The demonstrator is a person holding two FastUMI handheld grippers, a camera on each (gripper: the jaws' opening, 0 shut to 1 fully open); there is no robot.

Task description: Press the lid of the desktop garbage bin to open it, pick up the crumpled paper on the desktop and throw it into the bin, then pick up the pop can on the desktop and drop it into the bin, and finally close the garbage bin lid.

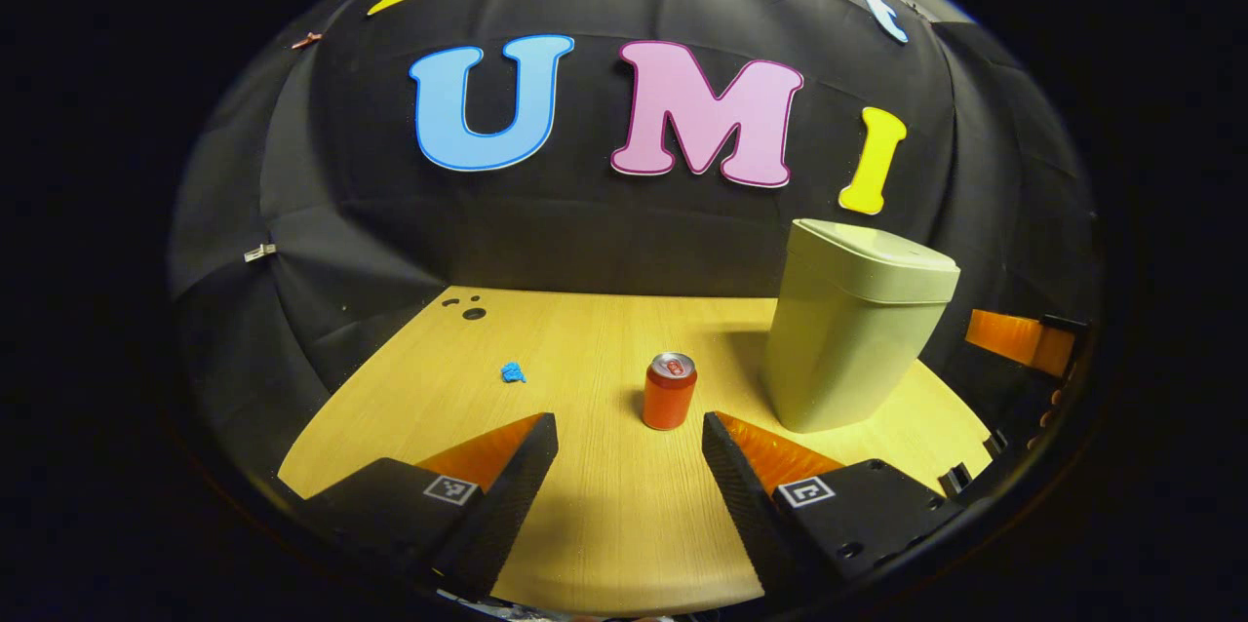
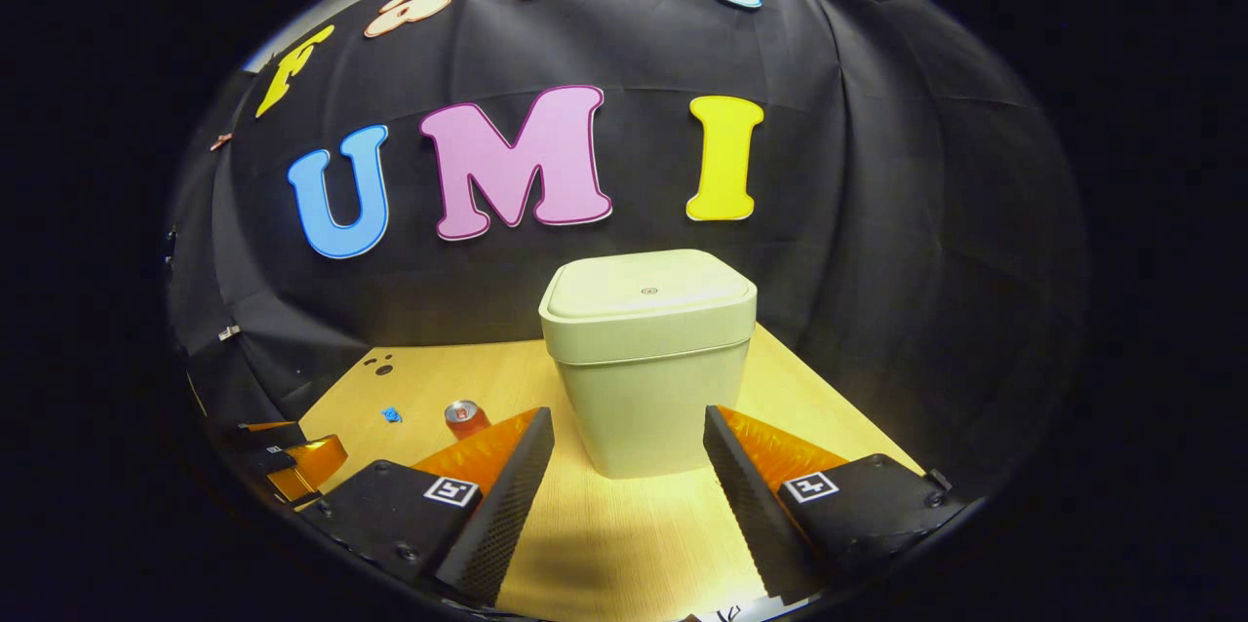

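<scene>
- Right gripper (image 2: 629, 466): fingers wide apart, nothing held; bin (image 2: 648, 369) dead ahead between them, lid (image 2: 648, 291) down.
- Left gripper (image 1: 629, 466): fingers wide apart, empty; can (image 1: 669, 392) upright just beyond the fingertips, paper (image 1: 512, 372) farther off past the left finger.
- Lid looks stiff plastic; press its top centre.
- Paper light, soft: pinch anywhere.
- Can thin, smooth, likely slippery: grip mid-body.

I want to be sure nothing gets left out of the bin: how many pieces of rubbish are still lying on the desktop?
2. The pop can stands upright just left of the closed garbage bin; the blue crumpled paper lies farther left, apart from it. Anything behind the bin would be hidden.
</scene>
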